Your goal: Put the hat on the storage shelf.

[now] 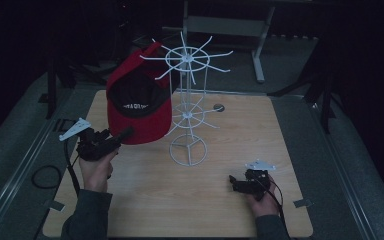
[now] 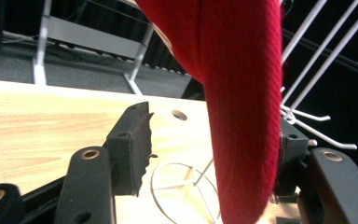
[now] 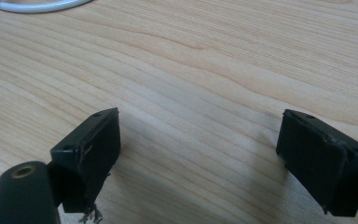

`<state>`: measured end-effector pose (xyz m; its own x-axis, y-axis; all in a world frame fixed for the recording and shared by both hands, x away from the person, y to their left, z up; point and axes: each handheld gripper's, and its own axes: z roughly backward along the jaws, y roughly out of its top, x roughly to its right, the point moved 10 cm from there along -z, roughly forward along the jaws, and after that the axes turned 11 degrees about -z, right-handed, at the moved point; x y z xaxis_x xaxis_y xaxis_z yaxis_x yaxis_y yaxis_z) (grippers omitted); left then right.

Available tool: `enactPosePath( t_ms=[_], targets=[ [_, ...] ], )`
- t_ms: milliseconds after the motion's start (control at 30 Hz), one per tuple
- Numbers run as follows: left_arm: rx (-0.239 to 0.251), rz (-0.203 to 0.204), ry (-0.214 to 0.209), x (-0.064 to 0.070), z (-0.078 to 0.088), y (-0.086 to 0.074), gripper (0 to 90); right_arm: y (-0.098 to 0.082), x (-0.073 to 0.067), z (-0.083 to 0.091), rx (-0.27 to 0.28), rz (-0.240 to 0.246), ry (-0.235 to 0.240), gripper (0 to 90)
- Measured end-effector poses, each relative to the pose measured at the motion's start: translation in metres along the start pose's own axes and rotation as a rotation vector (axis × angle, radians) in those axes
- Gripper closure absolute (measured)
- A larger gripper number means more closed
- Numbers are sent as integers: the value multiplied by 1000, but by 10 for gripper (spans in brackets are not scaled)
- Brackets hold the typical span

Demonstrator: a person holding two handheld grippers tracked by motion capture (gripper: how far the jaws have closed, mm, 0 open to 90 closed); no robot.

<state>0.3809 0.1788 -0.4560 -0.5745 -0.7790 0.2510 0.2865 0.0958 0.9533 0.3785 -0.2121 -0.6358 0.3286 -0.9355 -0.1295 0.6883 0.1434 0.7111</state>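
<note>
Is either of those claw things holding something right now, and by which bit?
The cap's brim lies between the open left gripper's jaws, not clamped. The right gripper is open, empty.

A light wooden table with rounded corners carries the scene, its grain running in long pale streaks that show close up in the right gripper view. Standing directly on it, a little left of the middle, is a white wire rack: a round base ring with three spokes rests flat on the wood, and a slim post rises from it to two tiers of radiating hooks. Behind the rack, near the far edge, a small round hole is set into the tabletop (it shows again in the left gripper view, beyond the base ring). The near half of the wood lies bare under dim light.
</note>
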Motion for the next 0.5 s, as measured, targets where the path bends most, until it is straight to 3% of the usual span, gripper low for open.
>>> enactPosePath(
  t_ms=[333, 500],
  targets=[
    [-24, -28, -21, 6, 1, -8, 366, 0, 0, 0, 0, 0, 0, 134],
    [-28, -8, -33, 6, 2, -17, 356, 0, 0, 0, 0, 0, 0, 134]
  ],
)
